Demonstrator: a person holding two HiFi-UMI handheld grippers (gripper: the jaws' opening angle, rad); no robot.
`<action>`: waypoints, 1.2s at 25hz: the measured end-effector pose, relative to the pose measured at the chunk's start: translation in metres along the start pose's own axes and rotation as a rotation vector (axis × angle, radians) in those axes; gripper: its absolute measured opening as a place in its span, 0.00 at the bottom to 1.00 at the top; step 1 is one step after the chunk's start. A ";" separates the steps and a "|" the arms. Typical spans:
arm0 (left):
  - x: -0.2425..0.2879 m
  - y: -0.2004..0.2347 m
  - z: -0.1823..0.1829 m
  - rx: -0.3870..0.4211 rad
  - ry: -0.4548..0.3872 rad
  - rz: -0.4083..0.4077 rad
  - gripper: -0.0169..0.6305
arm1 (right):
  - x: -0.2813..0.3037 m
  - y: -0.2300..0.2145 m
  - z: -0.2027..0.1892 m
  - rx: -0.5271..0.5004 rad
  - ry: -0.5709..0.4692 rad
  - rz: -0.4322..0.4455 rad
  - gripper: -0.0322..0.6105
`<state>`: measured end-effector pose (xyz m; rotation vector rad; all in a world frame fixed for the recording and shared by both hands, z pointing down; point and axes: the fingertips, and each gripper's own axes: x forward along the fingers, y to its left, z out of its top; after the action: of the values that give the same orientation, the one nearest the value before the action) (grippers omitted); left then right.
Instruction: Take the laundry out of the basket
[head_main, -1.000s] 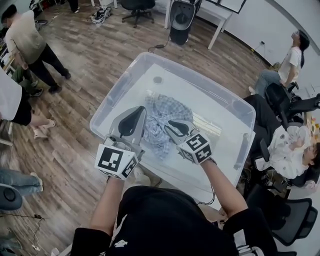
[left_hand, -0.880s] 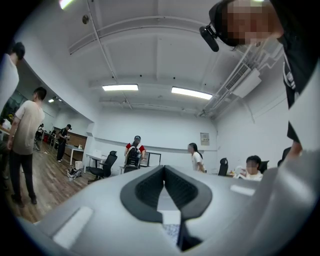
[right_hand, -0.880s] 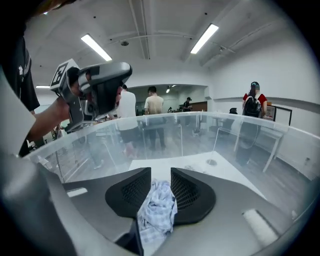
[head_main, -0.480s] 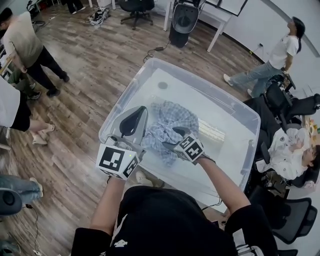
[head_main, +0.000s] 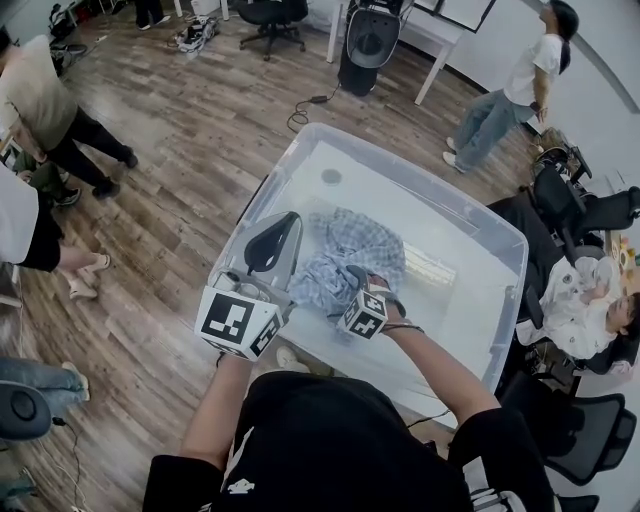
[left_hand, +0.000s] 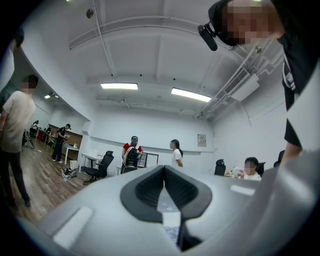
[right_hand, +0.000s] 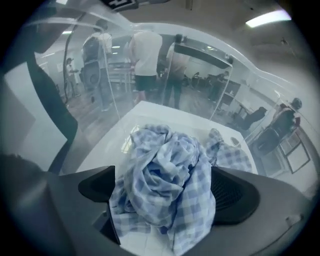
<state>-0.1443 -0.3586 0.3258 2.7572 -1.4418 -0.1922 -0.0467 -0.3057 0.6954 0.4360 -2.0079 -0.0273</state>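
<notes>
A crumpled blue-and-white checked cloth lies in the clear plastic bin in front of me. My right gripper is lowered into the bin at the cloth's near edge. In the right gripper view its jaws are opening wide, with the bunched cloth filling the gap between the two dark pads. My left gripper hangs above the bin's near left rim, beside the cloth. Its jaws are shut and point out at the room, with nothing held.
In the bin lie a small round mark at the far end and a pale ribbed piece right of the cloth. Around it are wooden floor, a cable, office chairs, a black standing device and several people.
My right gripper has sunk lower into the bin onto the cloth and its jaws have spread apart. The left gripper has stayed almost where it was. A person at the right has walked away.
</notes>
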 end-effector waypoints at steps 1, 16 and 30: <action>0.002 -0.001 -0.001 0.005 0.005 -0.008 0.04 | 0.003 0.000 -0.004 -0.027 0.014 -0.012 0.96; 0.013 0.006 -0.019 -0.040 0.030 -0.059 0.04 | 0.023 -0.093 -0.039 0.046 0.117 -0.133 0.98; 0.021 0.019 -0.042 -0.038 0.105 -0.019 0.04 | 0.049 -0.153 -0.052 0.112 0.174 -0.027 0.98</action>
<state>-0.1434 -0.3882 0.3671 2.7072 -1.3734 -0.0723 0.0235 -0.4552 0.7301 0.5189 -1.8379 0.1039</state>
